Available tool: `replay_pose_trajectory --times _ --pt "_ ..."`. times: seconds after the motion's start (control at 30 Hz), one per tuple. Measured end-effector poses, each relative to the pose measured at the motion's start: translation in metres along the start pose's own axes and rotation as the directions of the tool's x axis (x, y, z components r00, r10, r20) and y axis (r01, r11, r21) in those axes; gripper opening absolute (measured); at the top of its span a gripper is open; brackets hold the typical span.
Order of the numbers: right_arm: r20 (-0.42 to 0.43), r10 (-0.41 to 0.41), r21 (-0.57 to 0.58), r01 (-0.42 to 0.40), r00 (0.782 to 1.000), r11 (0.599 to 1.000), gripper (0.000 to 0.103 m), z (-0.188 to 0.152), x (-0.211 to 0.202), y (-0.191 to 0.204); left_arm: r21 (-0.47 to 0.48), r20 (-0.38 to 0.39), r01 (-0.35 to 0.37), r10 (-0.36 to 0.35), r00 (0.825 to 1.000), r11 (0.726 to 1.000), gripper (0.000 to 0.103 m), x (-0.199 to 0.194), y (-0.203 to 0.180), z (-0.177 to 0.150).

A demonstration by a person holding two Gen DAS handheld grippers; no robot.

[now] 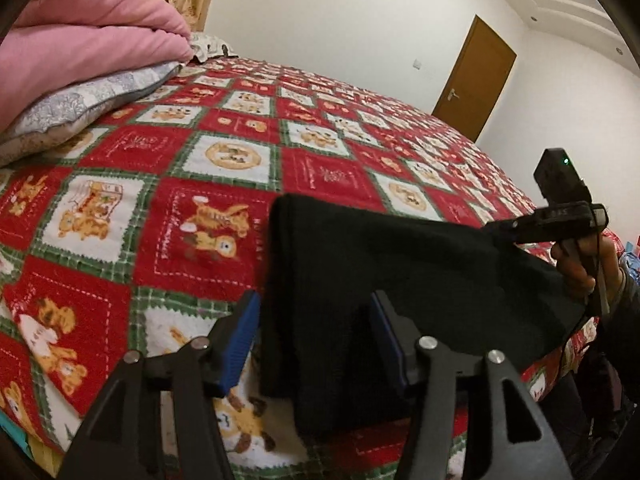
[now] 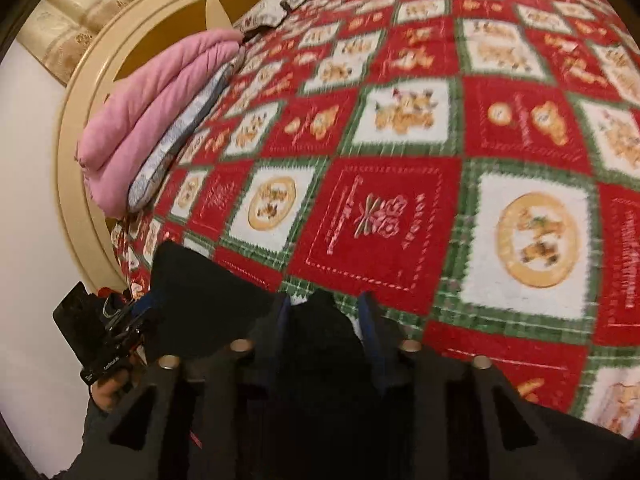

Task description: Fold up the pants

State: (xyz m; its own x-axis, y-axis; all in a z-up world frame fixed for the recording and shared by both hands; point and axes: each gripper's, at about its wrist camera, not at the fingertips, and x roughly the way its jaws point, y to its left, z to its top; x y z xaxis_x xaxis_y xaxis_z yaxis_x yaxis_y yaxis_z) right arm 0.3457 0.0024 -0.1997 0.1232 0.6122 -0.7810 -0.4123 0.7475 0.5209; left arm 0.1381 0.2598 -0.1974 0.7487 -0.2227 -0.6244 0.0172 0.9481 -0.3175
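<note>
1. At lower centre of both views, the black pants (image 1: 360, 264) hang above the bedspread (image 1: 192, 184), pinched by the left gripper (image 1: 316, 344) and right gripper (image 2: 324, 312).
2. Keep the top edge taut and level while lowering.

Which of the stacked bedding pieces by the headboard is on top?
The pink quilt lies on top; the grey patterned pillow is pressed beneath it, only its edge showing.

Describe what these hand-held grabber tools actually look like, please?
Each is black, with two angular linkage fingers joined by silver round pivot pins and lined with blue ribbed pads. Seen from the left gripper, the right gripper carries a boxy black module with a green light and a thin dark cable. The person's sleeve is dark.
</note>
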Motion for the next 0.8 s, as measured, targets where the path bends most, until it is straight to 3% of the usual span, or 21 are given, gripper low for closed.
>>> replay_pose_trajectory --times 0.2,0.33,0.43,0.47,0.57,0.6,0.67,0.8 --pt "0.126 0.103 0.046 -0.11 0.987 0.993 0.005 0.006 -0.03 -0.004 0.019 0.008 -0.009 0.008 1.0 1.0 0.045 0.001 -0.001 0.007" --pt "0.064 0.001 0.056 -0.004 0.998 0.998 0.005 0.004 -0.007 -0.013 0.025 0.002 -0.025 0.025 1.0 0.999 0.044 0.008 0.002 0.011" --pt "0.063 -0.007 0.001 0.007 0.998 1.0 0.006 -0.001 -0.003 -0.013 0.009 0.013 -0.032 0.032 0.999 0.999 0.045 0.009 0.007 0.014" --pt "0.064 -0.014 -0.005 0.014 0.998 1.0 0.012 -0.002 -0.006 -0.011 0.008 0.014 -0.037 0.037 0.999 0.999 0.045 0.008 0.008 0.014" --pt "0.112 -0.112 -0.04 0.117 0.987 0.992 0.048 -0.009 -0.028 -0.004 0.023 0.013 -0.043 0.042 0.999 0.999 0.046 0.008 0.008 0.013" --pt "0.179 -0.147 -0.065 0.161 0.973 0.985 0.049 -0.017 -0.046 0.003 0.024 0.013 -0.046 0.046 0.999 0.999 0.047 0.007 0.008 0.014" --pt "0.236 -0.142 -0.107 0.171 0.961 0.979 0.049 -0.032 -0.068 0.011 0.019 0.014 -0.058 0.058 0.998 0.998 0.048 0.005 0.01 0.014" --pt "0.24 -0.119 -0.163 0.161 0.963 0.973 0.049 -0.085 -0.096 0.017 0.017 0.019 -0.066 0.065 0.998 0.998 0.051 0.007 0.013 0.013"
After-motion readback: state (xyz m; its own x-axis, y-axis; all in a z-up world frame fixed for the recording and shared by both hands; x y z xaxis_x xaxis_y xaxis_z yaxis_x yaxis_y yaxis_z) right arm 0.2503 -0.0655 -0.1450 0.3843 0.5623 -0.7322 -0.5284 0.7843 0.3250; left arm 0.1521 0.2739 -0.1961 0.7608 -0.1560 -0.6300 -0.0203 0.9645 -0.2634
